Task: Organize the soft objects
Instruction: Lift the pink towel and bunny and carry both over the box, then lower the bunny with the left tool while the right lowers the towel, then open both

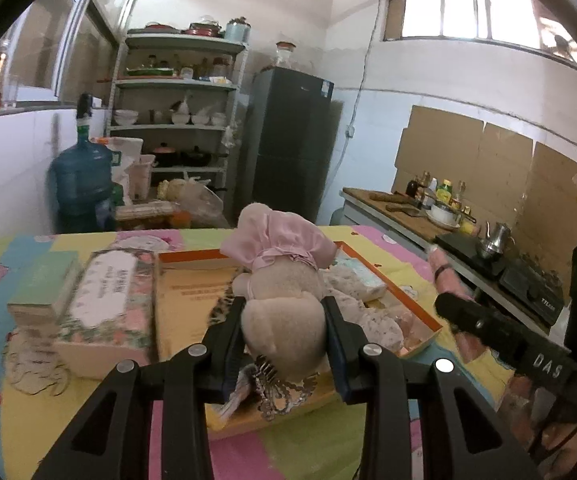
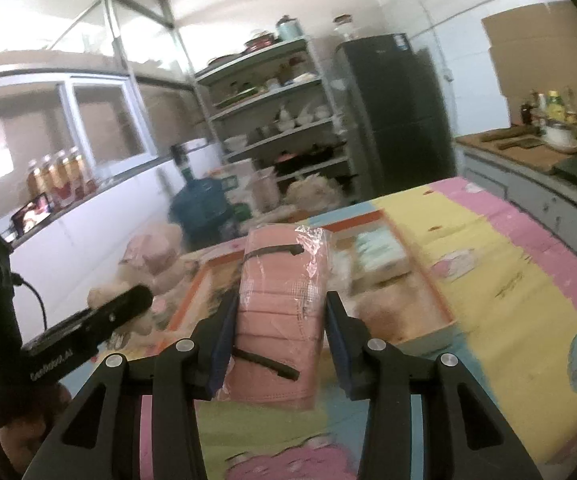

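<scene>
**Carrying two soft loads toward one orange tray**

Hovering above the patchwork-print table (image 1: 28,420), the left gripper (image 1: 284,320) is clamped on the rump of a beige plush toy in a pink satin dress (image 1: 280,280). The toy's long axis runs straight ahead, away from the jaws, head farthest out. Directly below and ahead of it lies the shallow orange-rimmed cardboard tray (image 1: 192,256), already holding soft packets and other plush pieces.

Over on the other side, the right gripper (image 2: 280,324) is squeezed onto a pink pack of face masks in clear wrap (image 2: 284,304). The pack stands lengthwise between the jaws, pointing forward, lifted clear of the table. The same tray (image 2: 440,304) sits just beyond and slightly right of its tip.

Both loads look poised over or near the tray; the left seems nearer its middle. Both grippers are held roughly level and tipped slightly down. Left of the tray sits a floral-printed box (image 1: 104,300).
</scene>
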{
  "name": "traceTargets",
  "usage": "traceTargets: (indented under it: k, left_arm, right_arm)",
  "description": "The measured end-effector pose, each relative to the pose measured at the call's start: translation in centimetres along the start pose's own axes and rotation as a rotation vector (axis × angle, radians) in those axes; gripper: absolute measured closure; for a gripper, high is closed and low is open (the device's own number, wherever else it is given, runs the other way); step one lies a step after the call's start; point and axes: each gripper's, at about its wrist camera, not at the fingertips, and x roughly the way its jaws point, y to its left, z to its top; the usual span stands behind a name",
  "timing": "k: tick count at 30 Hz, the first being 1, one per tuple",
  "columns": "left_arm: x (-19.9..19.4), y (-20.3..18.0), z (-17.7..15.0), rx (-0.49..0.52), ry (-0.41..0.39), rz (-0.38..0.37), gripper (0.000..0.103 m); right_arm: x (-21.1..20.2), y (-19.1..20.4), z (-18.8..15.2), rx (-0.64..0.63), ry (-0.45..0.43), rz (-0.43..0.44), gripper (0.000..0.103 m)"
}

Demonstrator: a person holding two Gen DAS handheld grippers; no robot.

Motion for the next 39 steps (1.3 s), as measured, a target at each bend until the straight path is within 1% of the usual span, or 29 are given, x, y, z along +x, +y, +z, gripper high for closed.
traceTargets:
  k: [8, 16, 25, 29, 36, 39]
  left_arm:
    - [4.4, -0.7, 0.6, -0.005, 0.036, 0.011, 0.066]
    - [6.9, -0.9, 0.3, -0.009, 0.077, 0.020, 0.066]
    - [9.8, 0.0, -0.7, -0.034, 0.149, 0.028, 0.066]
    - [10.1, 0.1, -0.9, -0.041, 0.156, 0.025, 0.066]
    - [10.3, 0.2, -0.9, -0.038, 0.160, 0.025, 0.065]
    - [10.3, 0.2, -0.9, -0.039, 0.160, 0.025, 0.062]
  right_arm:
    - [2.0, -3.1, 1.6, 0.005, 0.002, -0.030, 0.059]
    - [4.8, -3.5, 2.5, -0.017, 0.024, -0.020, 0.059]
    - [7.9, -4.4, 1.9, 0.003, 0.087, -0.027, 0.059]
    - [8.7, -4.4, 1.6, -0.001, 0.107, -0.021, 0.059]
    - [9.3, -4.2, 1.7, -0.009, 0.117, -0.012, 0.059]
    - [9.6, -4.0, 1.6, -0.013, 0.122, -0.016, 0.059]
